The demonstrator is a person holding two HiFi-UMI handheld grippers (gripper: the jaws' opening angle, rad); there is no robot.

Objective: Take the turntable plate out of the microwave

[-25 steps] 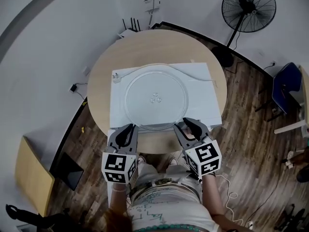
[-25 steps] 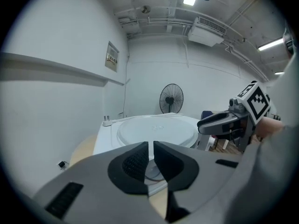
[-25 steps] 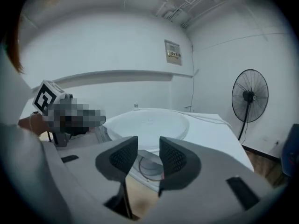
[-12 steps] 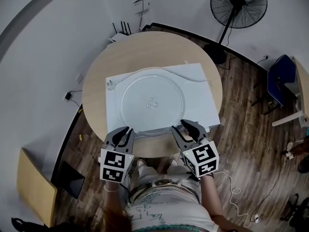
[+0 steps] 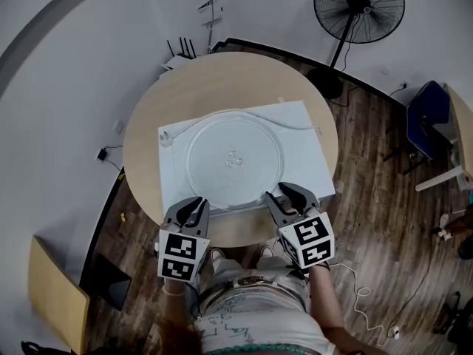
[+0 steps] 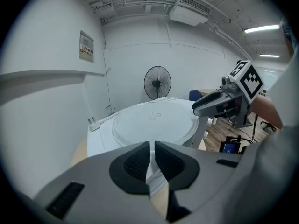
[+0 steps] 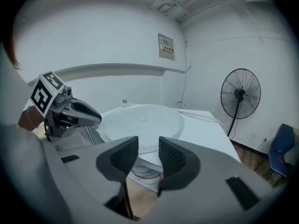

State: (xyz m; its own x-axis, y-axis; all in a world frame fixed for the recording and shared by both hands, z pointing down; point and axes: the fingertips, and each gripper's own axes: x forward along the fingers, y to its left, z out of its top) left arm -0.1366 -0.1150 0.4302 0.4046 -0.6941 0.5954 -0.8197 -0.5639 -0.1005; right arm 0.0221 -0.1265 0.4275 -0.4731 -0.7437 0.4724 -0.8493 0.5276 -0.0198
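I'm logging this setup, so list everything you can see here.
Table: one, round, light wood, centre.
Microwave: one, white, on the table.
Turntable plate: one, clear glass, on the microwave's top.
Power cord: one, white, across the microwave's top.
Fan: one, black, standing far right.
Chair: one, blue, right edge.
Left gripper: one, grey, near plate's rim, jaws just opened a slit, empty.
Right gripper: one, grey, at plate's rim, jaws apart, gripping nothing.
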